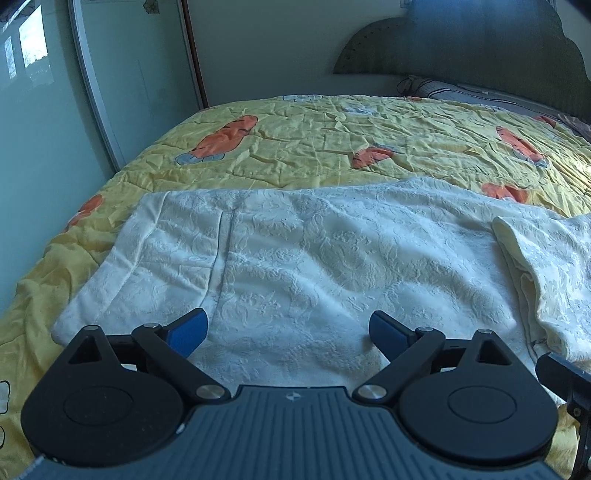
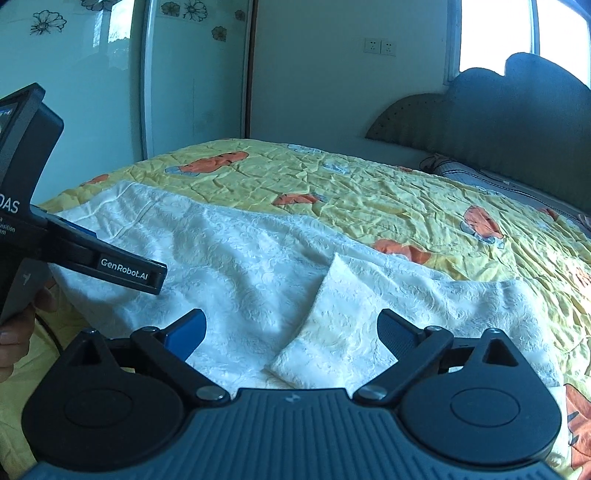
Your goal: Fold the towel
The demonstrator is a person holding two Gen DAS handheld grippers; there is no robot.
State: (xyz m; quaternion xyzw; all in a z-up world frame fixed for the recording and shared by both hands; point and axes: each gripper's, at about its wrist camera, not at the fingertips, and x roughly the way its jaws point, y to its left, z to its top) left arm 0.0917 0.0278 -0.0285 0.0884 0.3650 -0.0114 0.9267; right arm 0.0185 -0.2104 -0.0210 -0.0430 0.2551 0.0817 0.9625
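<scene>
A white embossed towel (image 1: 295, 258) lies spread across the near part of a bed, wrinkled, with one flap folded over near its right side (image 1: 535, 280). In the right wrist view the same towel (image 2: 240, 266) shows that folded flap (image 2: 325, 325) lying just ahead of the fingers. My left gripper (image 1: 288, 332) hovers over the towel's near edge, open, nothing between its blue pads. My right gripper (image 2: 291, 336) is open too, above the flap's near corner. The left gripper's body (image 2: 92, 258) appears at the left of the right wrist view, held by a hand (image 2: 14, 332).
The bed carries a yellow quilt with orange carrot prints (image 1: 332, 140). A dark padded headboard (image 1: 480, 44) and a pillow (image 1: 443, 88) sit at the far right. Wardrobe doors (image 1: 129, 92) stand beyond the bed's far left side. A bright window (image 2: 498, 33) is above the headboard.
</scene>
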